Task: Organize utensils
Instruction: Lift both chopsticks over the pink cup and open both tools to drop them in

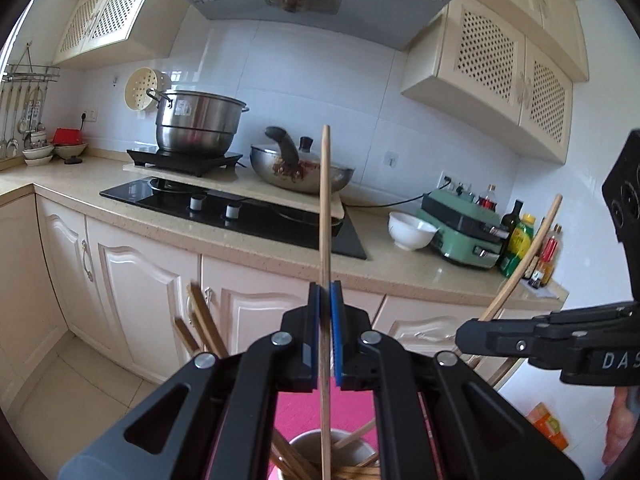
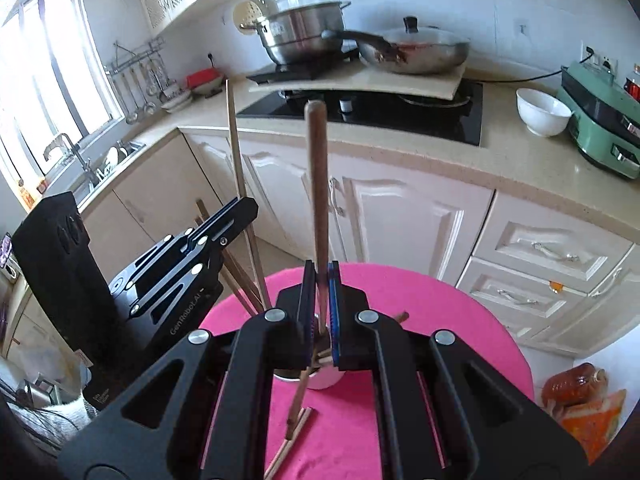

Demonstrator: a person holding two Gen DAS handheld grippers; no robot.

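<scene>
Between the left gripper's (image 1: 325, 300) pressed pads stands a pale chopstick (image 1: 325, 200), upright, its lower end reaching down to the cup (image 1: 304, 442) directly beneath. The right gripper (image 2: 320, 300) pinches a darker chopstick (image 2: 317, 184) likewise, above the same cup (image 2: 326, 380) on the pink cloth (image 2: 440, 320). Judged step: sorting sticks, mid-carry. Next move calls for lowering each into the cup or clear of it without snagging. Obstructions: other sticks (image 2: 244, 284) fanning from the cup just beside both tools; loose sticks (image 2: 294, 436) lie on the cloth below the right tool.
</scene>
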